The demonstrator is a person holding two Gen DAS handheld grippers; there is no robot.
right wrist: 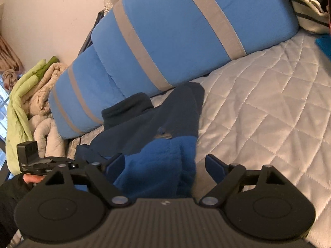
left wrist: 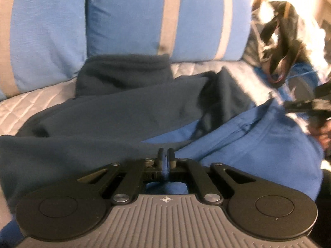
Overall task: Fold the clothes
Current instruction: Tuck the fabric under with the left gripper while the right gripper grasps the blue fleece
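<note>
Left gripper: pitched downward, jaws pinched tight on a fold of the blue garment.
Right gripper: tilted, jaws spread wide, pads clear of the cloth lying between them.
Garment: blue and navy, spread on the quilted bed, reaching the striped bolster.
Right view only: green bedding, a hand under the left gripper.
Left view only: dark bag.

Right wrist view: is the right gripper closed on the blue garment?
No, the right gripper stands wide open above the bright blue fabric garment, its pads apart from it.
</note>
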